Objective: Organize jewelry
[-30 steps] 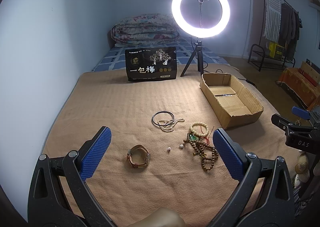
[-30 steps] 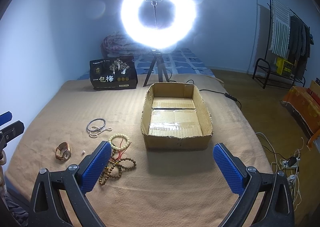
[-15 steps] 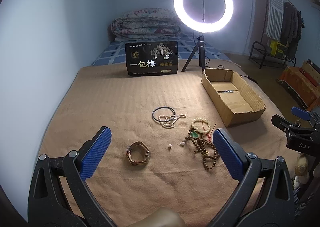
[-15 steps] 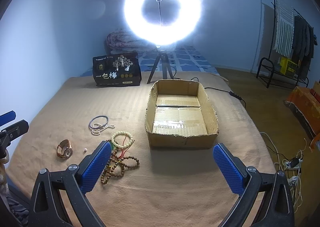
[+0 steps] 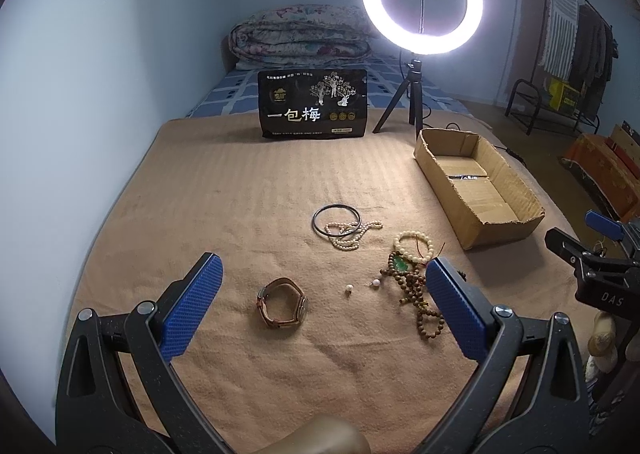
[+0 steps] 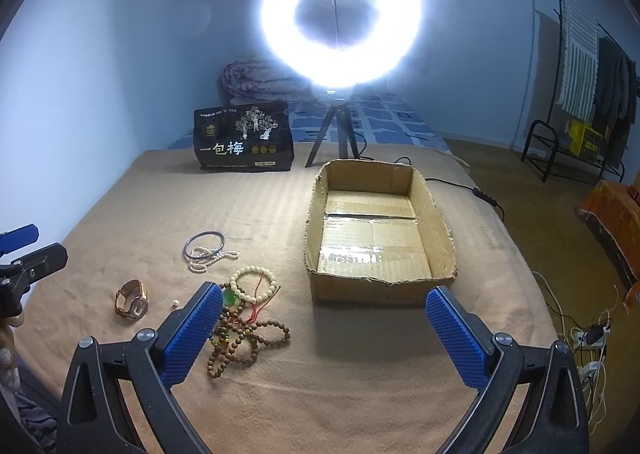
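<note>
Jewelry lies on a tan blanket (image 5: pixel 240 194): a brown-strap watch (image 5: pixel 282 302), a dark bangle (image 5: pixel 337 218) over a pearl strand (image 5: pixel 352 234), a cream bead bracelet (image 5: pixel 414 246), brown wooden beads (image 5: pixel 416 290) with a green pendant, and loose pearls (image 5: pixel 349 288). An open cardboard box (image 6: pixel 380 230) stands empty to the right. My left gripper (image 5: pixel 320 310) is open above the watch. My right gripper (image 6: pixel 324 334) is open and empty in front of the box, its left finger over the wooden beads (image 6: pixel 248 338).
A black printed bag (image 5: pixel 312 104) and a lit ring light on a tripod (image 5: pixel 420 6) stand at the blanket's far end. A folded quilt (image 5: pixel 300 34) lies behind. A clothes rack (image 6: pixel 592 94) and floor cables (image 6: pixel 588 334) are off to the right.
Both grippers have moved slightly forward and lower toward the jewelry. Both stay open. No jewelry has moved.
</note>
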{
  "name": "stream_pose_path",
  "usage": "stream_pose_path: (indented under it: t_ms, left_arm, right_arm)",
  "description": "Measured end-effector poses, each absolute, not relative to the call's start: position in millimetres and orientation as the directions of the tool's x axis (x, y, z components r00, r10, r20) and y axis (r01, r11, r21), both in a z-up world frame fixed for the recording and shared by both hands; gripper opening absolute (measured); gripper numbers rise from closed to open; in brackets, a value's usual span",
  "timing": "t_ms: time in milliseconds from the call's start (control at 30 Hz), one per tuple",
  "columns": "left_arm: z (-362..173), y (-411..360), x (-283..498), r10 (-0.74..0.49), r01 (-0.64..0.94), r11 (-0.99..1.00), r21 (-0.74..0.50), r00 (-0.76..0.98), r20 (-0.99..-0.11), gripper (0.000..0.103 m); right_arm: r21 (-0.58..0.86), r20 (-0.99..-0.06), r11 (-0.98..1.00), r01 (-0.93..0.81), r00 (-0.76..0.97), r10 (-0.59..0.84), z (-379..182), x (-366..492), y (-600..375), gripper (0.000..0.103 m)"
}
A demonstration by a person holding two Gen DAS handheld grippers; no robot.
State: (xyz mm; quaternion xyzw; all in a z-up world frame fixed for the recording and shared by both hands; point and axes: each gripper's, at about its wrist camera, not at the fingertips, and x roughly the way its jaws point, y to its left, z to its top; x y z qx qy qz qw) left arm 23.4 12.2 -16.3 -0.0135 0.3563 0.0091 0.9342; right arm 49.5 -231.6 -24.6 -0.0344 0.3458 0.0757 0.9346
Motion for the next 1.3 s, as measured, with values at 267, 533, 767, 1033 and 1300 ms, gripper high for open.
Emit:
stream_pose_path:
  t_ms: [267,533,767,1033,1300]
  left_arm:
    - [-18,13,26,0.011,-0.032,0.999,-0.019,0.743,-0.669,0.103]
    - [-21,16,31,0.014,-0.041,0.999,-0.024,0.736,-0.677,0.103]
    - [-20,17,31,0.008,-0.037,0.999,-0.029,0.729,-0.684,0.103]
    - [-30,37,59,-0.017,-0.036,0.998,-0.055,0.659,-0.752,0.089]
    - [-73,69,84,-0.059,-0.085,0.989,-0.121,0.526,-0.849,0.072]
  right_arm:
    - [-0.037,-0.641,0.981,-0.189,0.757,0.122,-27,52,-226,0.103]
    - [-0.013,-0.651,0.985,-0.173,0.749,0.123,-28,53,-234,0.103]
    - [-0.023,-0.67,0.981,-0.192,0.731,0.127,-27,48,-236,0.102]
    - [0.008,-0.73,0.955,-0.298,0.651,0.209,-45,62,-225,0.1]
    - [0.066,-0.808,0.898,-0.434,0.505,0.304,-72,94,-193,0.093]
